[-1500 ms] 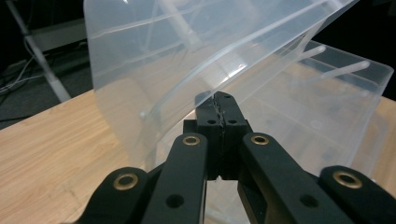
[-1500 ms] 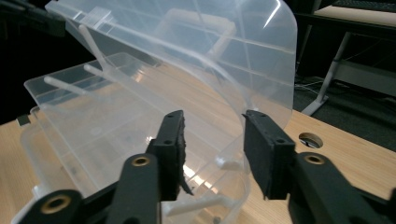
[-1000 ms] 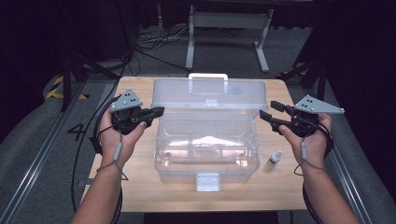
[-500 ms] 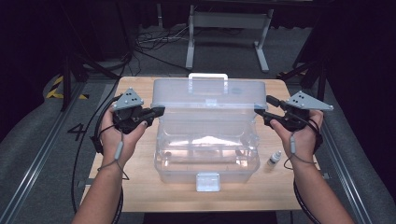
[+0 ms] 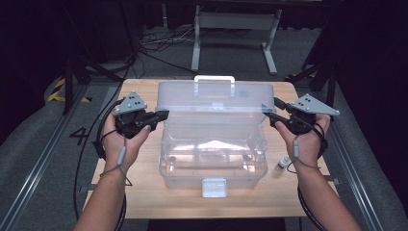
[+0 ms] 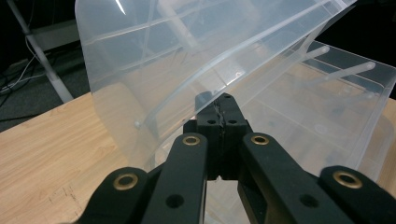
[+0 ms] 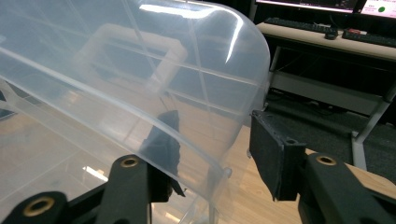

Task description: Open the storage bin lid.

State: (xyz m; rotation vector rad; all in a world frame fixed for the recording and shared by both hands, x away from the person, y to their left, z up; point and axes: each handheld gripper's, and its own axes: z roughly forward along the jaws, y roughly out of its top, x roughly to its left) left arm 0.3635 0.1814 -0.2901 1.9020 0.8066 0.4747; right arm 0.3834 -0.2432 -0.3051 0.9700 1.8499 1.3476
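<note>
Clear plastic, the box (image 5: 214, 144) sits mid-table (image 5: 139, 192), its lid (image 5: 216, 98) raised at the far side. The left gripper (image 5: 161, 115), at the lid's left edge, has its jaws pressed together, tips touching the lid's rim. The right gripper (image 5: 269, 110) stands wide, one jaw either side of the lid's right edge. A small vial (image 5: 283, 163) lies just right of the box.

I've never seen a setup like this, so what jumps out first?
A big clear box sits mid-table, its lid raised. The left gripper is shut at the lid's left edge; the right gripper is open, its jaws astride the right edge. A small bottle lies right of the box.
</note>
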